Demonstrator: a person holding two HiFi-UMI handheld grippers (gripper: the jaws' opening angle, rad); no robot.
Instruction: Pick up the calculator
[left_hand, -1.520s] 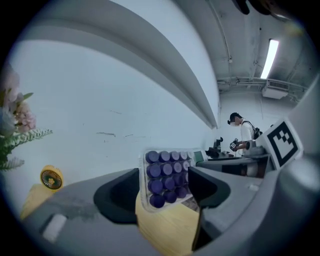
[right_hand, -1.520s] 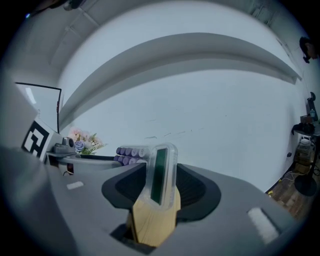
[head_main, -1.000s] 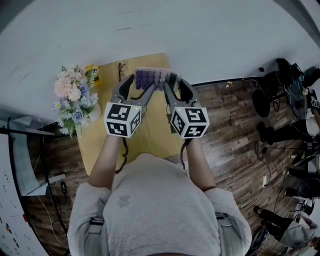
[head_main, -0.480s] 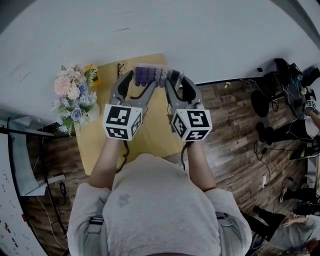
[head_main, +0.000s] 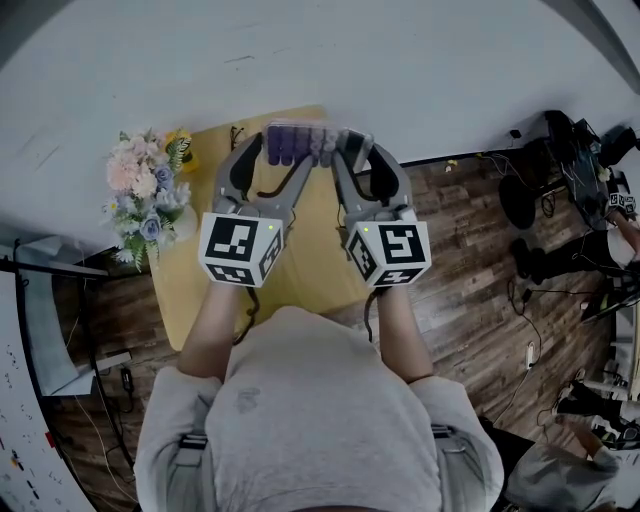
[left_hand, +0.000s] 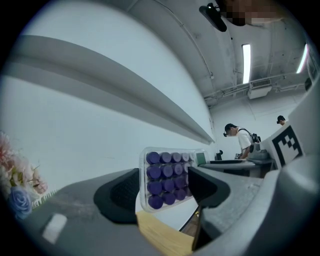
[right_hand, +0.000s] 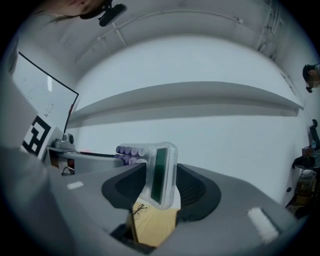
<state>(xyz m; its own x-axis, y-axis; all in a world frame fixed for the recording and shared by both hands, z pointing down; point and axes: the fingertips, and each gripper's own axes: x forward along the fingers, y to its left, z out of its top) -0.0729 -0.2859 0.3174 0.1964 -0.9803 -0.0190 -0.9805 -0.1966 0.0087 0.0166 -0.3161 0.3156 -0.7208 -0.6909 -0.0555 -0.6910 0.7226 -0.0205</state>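
Clear-cased, purple-keyed calculator (head_main: 312, 146) held above yellow worktop's (head_main: 305, 255) far edge.
Left gripper (left_hand: 165, 187) clamped its key end; right gripper (right_hand: 157, 182) clamped its display end.

Calc (head_main: 310, 145): purple keys (left_hand: 167, 177), green screen (right_hand: 160, 172); table (head_main: 185, 290) yellow; flowers (head_main: 145, 195) pink/blue.

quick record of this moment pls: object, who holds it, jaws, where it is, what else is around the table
object: calculator, clear case, purple keys
held by: left gripper at the key end, right gripper at the display end
jaws: both pairs closed on the calculator
position: in the air, clear of the yellow table
facing: keys and display turned toward the person
also there: flowers at the table's left edge, glasses lying on the table
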